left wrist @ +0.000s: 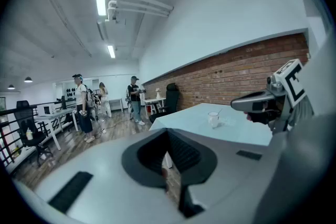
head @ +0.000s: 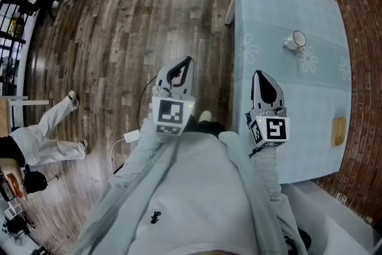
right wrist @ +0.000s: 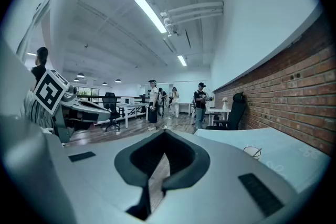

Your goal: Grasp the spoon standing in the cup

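Head view: I hold both tools close in front of my chest, level with a slight droop. I read that as a ready pose with the reach not yet begun. The left gripper [head: 188,60] hangs over the wooden floor [head: 119,39] just off the surface [head: 280,3]. It looks parked out of the way, since the cup sits on the other side. The right gripper [head: 258,73] is over the near edge of the surface and lined up roughly toward the target, so I judge it the one meant to do the grab. In the left gripper view the fingers [left wrist: 194,157] are closed together with nothing between them. In the right gripper view the fingers [right wrist: 184,160] are also pressed shut and empty, so they need to part before any grasp. The white cup [head: 296,40] stands upright toward the far side of the surface, ahead of the right gripper and off to its right, well apart from both tools. The spoon [left wrist: 219,111] stands in it, leaning on the rim with its thin handle sticking up and out. The right gripper view shows the cup low on the right, not centred between the fingers, so I judge a swing to the right is needed on the way in. A yellow object [head: 338,131] lies near the right edge of the surface, away from the cup, and I cannot tell what it is.
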Motion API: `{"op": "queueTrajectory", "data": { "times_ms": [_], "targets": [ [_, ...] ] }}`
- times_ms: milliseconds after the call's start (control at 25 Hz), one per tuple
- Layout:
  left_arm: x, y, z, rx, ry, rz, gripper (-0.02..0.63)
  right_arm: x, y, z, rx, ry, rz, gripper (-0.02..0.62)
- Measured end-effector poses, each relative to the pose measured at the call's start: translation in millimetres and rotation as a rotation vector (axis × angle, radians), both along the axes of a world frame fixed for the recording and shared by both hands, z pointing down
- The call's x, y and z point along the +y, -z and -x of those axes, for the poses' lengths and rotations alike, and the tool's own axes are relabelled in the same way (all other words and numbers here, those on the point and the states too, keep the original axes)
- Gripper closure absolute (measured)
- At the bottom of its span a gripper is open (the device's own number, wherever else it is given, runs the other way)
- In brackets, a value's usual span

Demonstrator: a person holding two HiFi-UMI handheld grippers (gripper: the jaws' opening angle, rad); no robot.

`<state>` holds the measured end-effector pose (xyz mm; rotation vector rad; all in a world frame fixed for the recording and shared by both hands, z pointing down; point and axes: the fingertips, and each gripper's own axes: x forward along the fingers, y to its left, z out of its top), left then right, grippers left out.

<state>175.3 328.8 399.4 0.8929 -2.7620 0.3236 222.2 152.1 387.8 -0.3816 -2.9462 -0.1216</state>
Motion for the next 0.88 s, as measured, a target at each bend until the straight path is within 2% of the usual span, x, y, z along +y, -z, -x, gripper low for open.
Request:
{"op": "queueTrajectory", "data": {
  "times_ms": [440,880],
  "targets": [
    [9,3,5,-0.015,0.013,-0.003,0.589,3,2,6,-0.018,-0.018,0.008,0.580],
    [39,2,32,-0.035,-0.018,-0.016,0.589,33,-3,30,-0.024,-0.053,0.031,0.580]
  ]
}}
